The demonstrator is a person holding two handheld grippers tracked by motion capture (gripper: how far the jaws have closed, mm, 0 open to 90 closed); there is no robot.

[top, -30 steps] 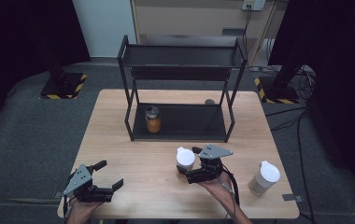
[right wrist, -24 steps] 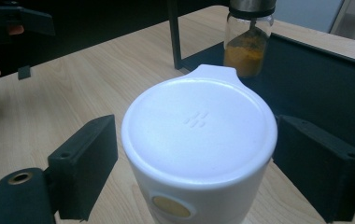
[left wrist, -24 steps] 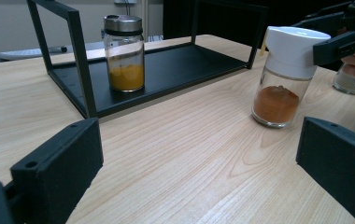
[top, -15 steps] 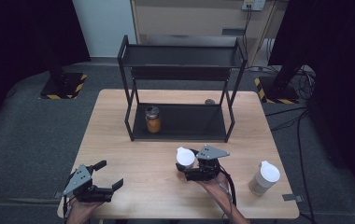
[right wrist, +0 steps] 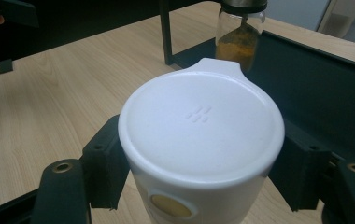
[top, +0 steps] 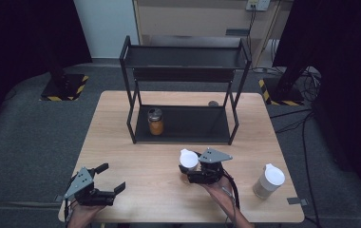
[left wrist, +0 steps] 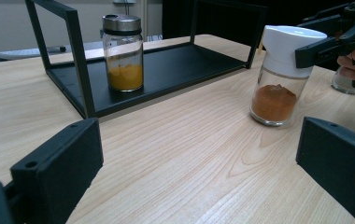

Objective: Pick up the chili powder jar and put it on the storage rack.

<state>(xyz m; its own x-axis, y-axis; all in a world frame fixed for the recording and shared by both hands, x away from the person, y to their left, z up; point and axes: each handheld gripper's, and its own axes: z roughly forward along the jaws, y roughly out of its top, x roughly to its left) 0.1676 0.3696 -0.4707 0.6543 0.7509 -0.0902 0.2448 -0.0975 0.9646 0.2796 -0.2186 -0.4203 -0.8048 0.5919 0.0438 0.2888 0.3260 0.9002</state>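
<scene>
Left gripper view: spice jar (left wrist: 280, 77) seemingly upright.

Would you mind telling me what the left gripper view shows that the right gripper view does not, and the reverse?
Left gripper view alone: the white-capped jar from the side, with reddish-brown powder in its glass base resting on the table, and the right gripper's jaws at its cap.

Right gripper view alone: the cap's flat top with its small pour lip and faint embossed marks.

Both: that jar, the jar of yellow powder on the black rack, and the wooden table.
</scene>
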